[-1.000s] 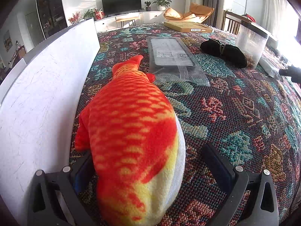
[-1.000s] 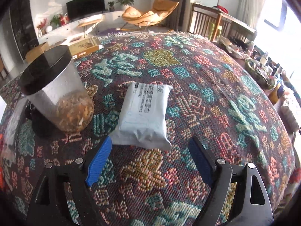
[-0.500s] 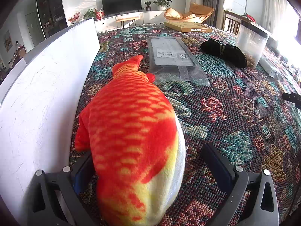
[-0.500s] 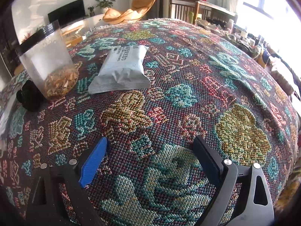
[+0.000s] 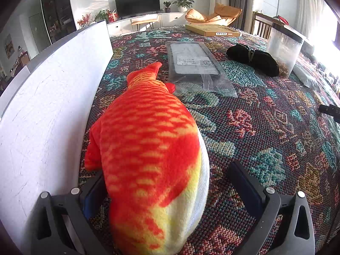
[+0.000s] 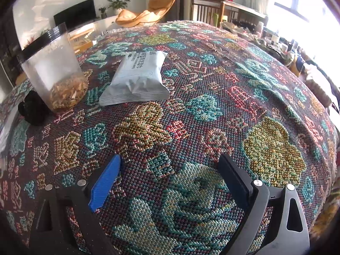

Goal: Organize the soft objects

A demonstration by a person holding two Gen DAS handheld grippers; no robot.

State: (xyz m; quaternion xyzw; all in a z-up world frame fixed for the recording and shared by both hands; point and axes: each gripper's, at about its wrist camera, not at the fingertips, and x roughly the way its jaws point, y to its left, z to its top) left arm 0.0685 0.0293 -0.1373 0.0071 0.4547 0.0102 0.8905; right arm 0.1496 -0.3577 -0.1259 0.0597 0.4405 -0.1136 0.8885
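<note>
Plainly, the plush fish (image 5: 148, 155) lay between the fingers of the left tongs (image 5: 170, 191), head end nearest the camera and tail pointing away, close along the white board (image 5: 48, 106) on the left. Those tongs stood apart; the left pad seemed to touch the fish's flank, the right pad stood clear of it, so nothing was clamped. My reading is that the fish had been set in its place and the next soft thing awaited picking: likely the pale soft packet (image 6: 138, 78) ahead of the right tongs (image 6: 170, 170), beside the clear jar (image 6: 55, 72) and the black bundle (image 6: 34, 110) on the patterned tabletop (image 6: 212, 116). The right tongs were wide apart and empty, and would need to reach forward and straddle the packet. Compared with a second earlier, the right tongs' jaws had just been opening with nothing between them, and the packet, then just at their tips, now lay well ahead; the left view was unchanged.
</note>
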